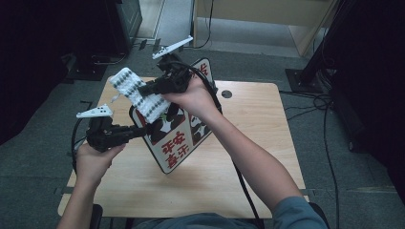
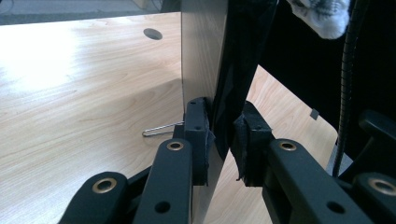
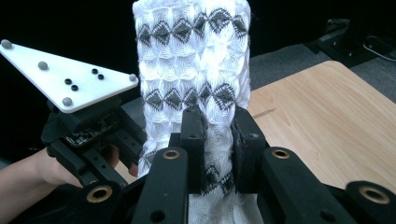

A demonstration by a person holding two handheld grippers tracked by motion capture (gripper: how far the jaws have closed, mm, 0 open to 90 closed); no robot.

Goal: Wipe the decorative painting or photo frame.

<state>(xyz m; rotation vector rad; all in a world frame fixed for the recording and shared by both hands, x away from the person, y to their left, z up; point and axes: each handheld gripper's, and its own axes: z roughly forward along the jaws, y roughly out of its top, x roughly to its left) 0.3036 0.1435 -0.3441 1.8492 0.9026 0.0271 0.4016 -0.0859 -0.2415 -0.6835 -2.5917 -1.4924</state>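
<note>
While the left gripper (image 1: pixel 143 131) pinches the edge of the bag (image 1: pixel 174 138) and holds it up off the table (image 1: pixel 258 143), the right gripper (image 1: pixel 149 89) is clamped on a white sock (image 1: pixel 138 94) with dark diamond marks. The bag is flat, with red signs and black and white shapes on it, and it hangs tilted just past the left jaws. In the left gripper view the two pads squeeze the thin side of the bag between them. In the right gripper view the jaws are pressed into the middle of the sock, and the sock sticks up past the tips.

It looks like the step in hand is getting the sock to the bag. The sock sits just above and beside the top of the bag, close to the right jaws. I cannot tell if the bag's mouth is open.

Next, I think the right gripper has to bring the sock's loose end down to the bag's top edge and push it in. The left gripper should keep the bag still and up.

Watch the edges. The two grippers are near each other, and the grey plate on the left one (image 3: pixel 70 77) sits just beside the sock. The table has lots of bare room in front of the left jaws. A small wire clip (image 2: pixel 161 129) lies there, near the left jaws.
</note>
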